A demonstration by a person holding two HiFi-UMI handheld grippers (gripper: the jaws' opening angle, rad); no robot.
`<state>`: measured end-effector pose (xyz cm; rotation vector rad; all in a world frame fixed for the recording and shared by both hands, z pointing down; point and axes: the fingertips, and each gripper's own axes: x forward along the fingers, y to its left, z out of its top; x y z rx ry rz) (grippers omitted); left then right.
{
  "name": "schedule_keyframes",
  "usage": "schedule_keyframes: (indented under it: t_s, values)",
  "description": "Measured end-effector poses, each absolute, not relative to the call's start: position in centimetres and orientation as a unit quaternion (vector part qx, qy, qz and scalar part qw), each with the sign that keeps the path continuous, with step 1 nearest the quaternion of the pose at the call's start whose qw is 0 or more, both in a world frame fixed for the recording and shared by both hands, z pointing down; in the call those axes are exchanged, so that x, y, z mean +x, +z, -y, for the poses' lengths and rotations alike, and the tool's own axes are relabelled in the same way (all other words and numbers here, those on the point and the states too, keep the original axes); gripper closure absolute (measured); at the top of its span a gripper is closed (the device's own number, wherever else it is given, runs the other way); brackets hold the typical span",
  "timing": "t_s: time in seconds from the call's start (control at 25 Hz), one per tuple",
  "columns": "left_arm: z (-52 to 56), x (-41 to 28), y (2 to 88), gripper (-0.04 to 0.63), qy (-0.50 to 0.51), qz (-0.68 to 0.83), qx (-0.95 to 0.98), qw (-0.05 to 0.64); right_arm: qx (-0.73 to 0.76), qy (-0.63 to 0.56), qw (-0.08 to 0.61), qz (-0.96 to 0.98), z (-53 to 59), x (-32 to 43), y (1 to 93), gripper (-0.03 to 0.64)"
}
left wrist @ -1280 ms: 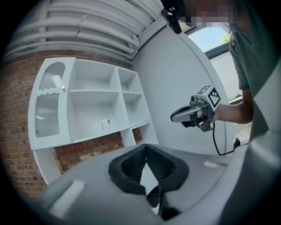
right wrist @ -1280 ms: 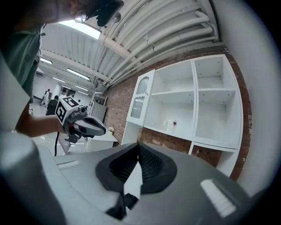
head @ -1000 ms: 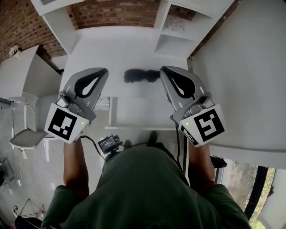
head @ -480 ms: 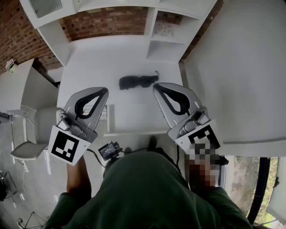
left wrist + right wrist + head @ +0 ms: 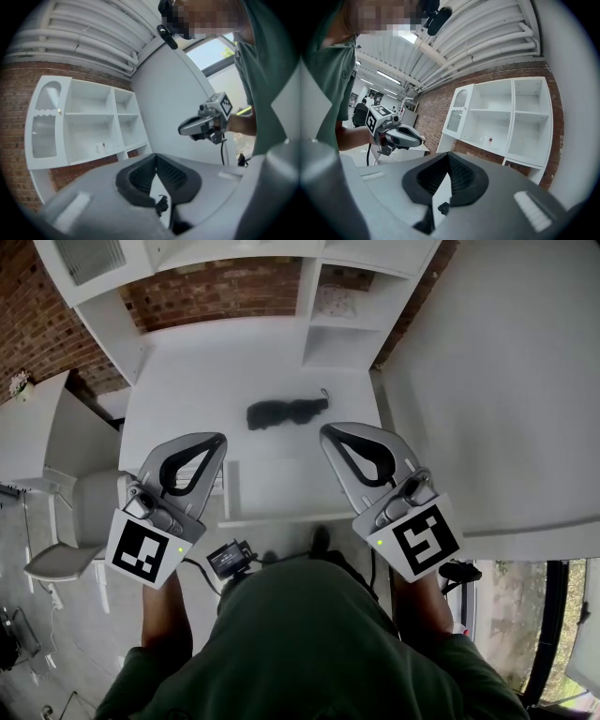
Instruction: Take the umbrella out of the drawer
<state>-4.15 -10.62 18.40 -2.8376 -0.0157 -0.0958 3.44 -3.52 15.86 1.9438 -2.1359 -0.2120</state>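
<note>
While head view shows the umbrella [image 5: 286,413] whole — gripper views, slivers.

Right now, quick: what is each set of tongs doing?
Left tongs: shut, holding nothing.
Right tongs: shut, holding nothing.
The umbrella lies ahead, apart from both.

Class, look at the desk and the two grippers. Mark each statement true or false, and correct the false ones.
1. The black umbrella lies on top of the white desk. True.
2. The left gripper grips the umbrella. False: its jaws are shut on nothing, short of the umbrella.
3. The right gripper has its jaws shut and empty. True.
4. The wall behind the shelf unit is painted blue. False: it is bare red brick.
</note>
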Motion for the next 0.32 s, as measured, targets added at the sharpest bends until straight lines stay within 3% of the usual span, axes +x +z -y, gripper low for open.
schedule_keyframes:
  t_s: [0.32]
  values:
    - [10.63,-4.31,19.22,0.593,-0.042,0.004,-0.988,0.147,0.664,-0.065,0.127,0.734,3.35,3.42,16.63,0.611]
